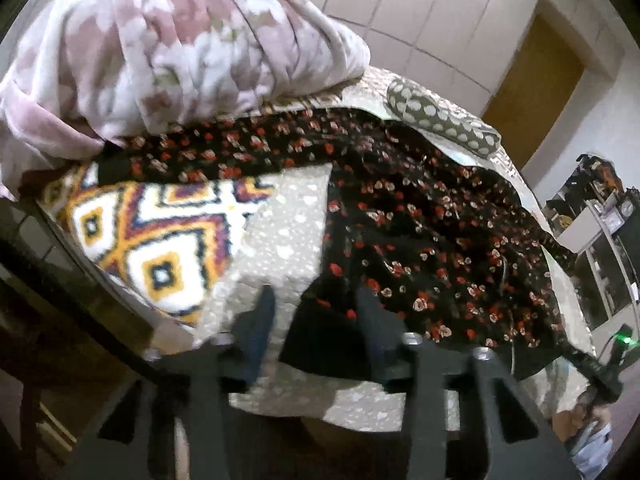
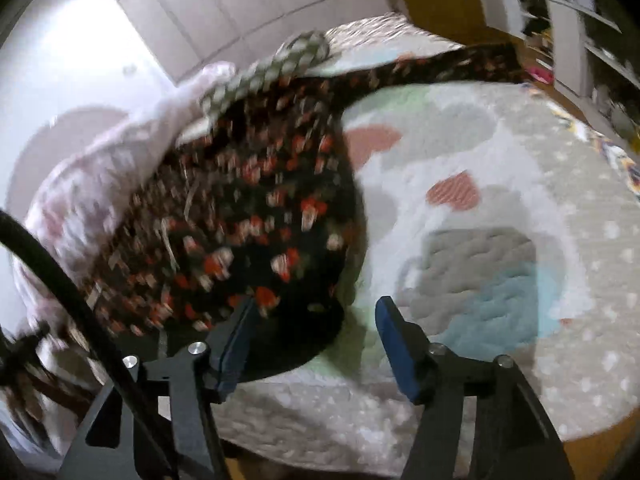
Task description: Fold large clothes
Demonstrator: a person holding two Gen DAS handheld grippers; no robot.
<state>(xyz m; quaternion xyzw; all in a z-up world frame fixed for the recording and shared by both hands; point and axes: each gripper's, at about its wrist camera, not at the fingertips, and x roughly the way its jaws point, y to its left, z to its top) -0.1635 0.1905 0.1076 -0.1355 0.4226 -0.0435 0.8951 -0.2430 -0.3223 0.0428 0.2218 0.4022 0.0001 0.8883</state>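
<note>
A black garment with a red and white flower print [image 1: 420, 216] lies spread on the bed, one long part reaching left under the pink blanket. My left gripper [image 1: 316, 304] is open, its jaws on either side of the garment's dark near corner. In the blurred right wrist view the same garment [image 2: 248, 208] lies at left on the quilt. My right gripper [image 2: 316, 312] is open over the garment's near edge, holding nothing.
A bundled pink and white blanket [image 1: 168, 44] sits at the back left. An orange and white patterned rug piece [image 1: 152, 232] lies left. A spotted grey pillow [image 1: 440, 120] lies behind. The quilt [image 2: 500, 208] shows hearts. A wooden door [image 1: 532, 92] and shelves [image 1: 600, 216] stand right.
</note>
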